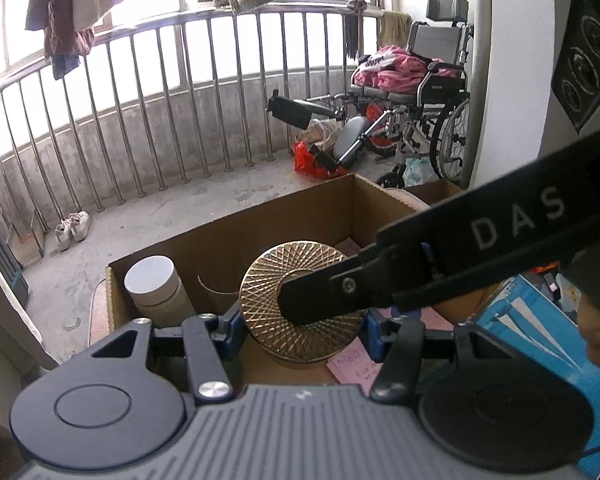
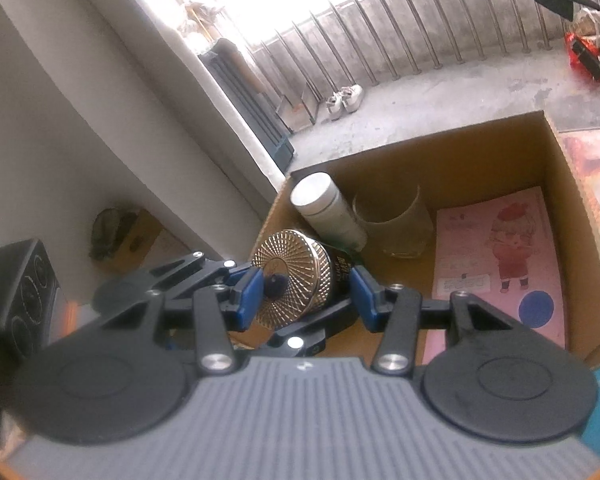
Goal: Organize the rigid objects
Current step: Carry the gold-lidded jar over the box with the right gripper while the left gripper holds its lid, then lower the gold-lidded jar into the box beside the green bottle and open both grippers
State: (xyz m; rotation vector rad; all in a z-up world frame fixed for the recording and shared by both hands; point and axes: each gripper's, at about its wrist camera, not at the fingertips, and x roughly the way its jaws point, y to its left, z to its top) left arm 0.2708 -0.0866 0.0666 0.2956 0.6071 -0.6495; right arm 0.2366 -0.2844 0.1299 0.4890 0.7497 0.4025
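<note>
Both grippers clench one gold-lidded jar (image 2: 296,280) over the near left corner of the cardboard box (image 2: 556,168): the left gripper (image 1: 300,320) pinches its sides, the right gripper (image 2: 304,292) spans lid to base. Lower it level beside the white bottle (image 2: 328,212) and empty glass (image 2: 396,220), releasing together. The box floor beneath the jar is hidden

Tin (image 2: 296,280) label hidden (hand-held gripper covers); booklet (image 1: 354,364) cropped.
</note>
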